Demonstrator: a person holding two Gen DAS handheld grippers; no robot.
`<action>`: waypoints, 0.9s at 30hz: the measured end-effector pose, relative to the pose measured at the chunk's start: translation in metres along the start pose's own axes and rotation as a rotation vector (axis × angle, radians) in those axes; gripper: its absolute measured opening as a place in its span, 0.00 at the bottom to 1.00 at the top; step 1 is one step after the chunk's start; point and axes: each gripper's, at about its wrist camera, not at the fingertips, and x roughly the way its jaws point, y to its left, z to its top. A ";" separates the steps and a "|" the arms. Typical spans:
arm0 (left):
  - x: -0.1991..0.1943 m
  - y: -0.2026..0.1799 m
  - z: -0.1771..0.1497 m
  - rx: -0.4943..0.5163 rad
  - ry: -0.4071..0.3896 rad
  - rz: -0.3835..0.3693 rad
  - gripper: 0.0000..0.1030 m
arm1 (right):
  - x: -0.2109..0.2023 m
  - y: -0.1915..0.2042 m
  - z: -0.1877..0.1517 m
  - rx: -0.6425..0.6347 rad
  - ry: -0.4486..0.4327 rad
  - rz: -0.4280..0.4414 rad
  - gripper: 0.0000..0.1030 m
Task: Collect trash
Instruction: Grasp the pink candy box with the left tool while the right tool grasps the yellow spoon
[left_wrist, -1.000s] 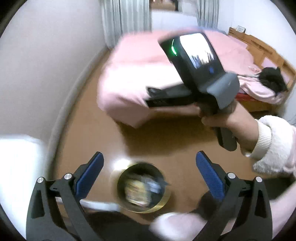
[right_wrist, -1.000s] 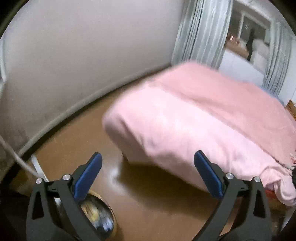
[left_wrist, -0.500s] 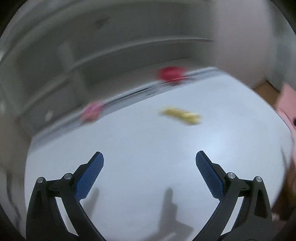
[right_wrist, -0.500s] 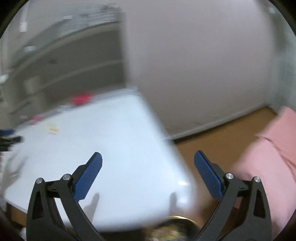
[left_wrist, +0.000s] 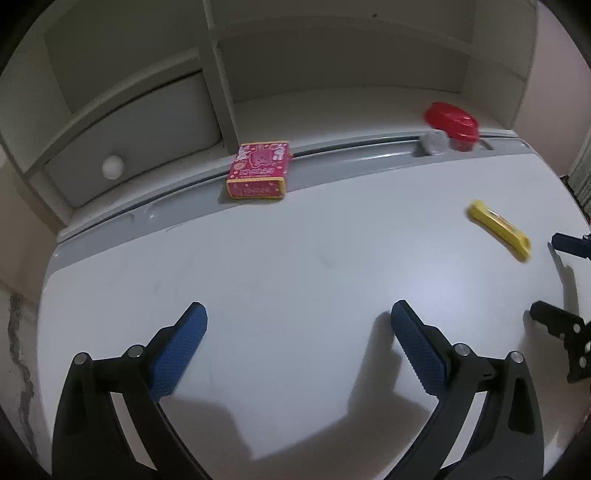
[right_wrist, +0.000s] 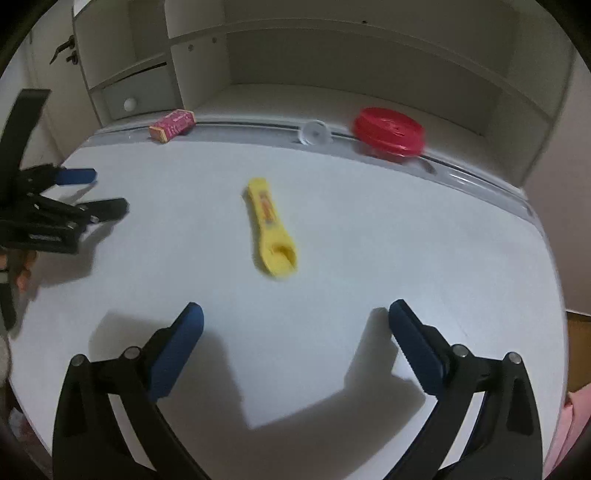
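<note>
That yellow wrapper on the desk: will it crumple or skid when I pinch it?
The yellow wrapper looks flat, thin, open-ended, so probably light and floppy. On the smooth white desk it may slide. Likely won't roll.

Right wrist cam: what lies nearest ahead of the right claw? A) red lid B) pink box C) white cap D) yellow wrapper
D: the yellow wrapper lies mid-table just ahead of the open right claw; the pink box, red lid and white cap sit along the back edge.

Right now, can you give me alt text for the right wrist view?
Open right gripper hovers over a white desk, empty, facing a yellow wrapper. Pink box and red lid sit at the back edge; left gripper at left.
</note>
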 end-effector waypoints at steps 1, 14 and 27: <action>0.005 0.005 0.005 -0.019 0.000 -0.014 0.94 | 0.003 0.001 0.004 -0.003 -0.001 -0.002 0.95; 0.050 0.016 0.067 -0.051 -0.045 0.011 0.95 | 0.018 -0.008 0.025 -0.021 -0.019 0.021 0.95; 0.045 0.023 0.066 -0.072 -0.093 -0.077 0.40 | 0.013 -0.007 0.029 0.011 -0.073 0.006 0.21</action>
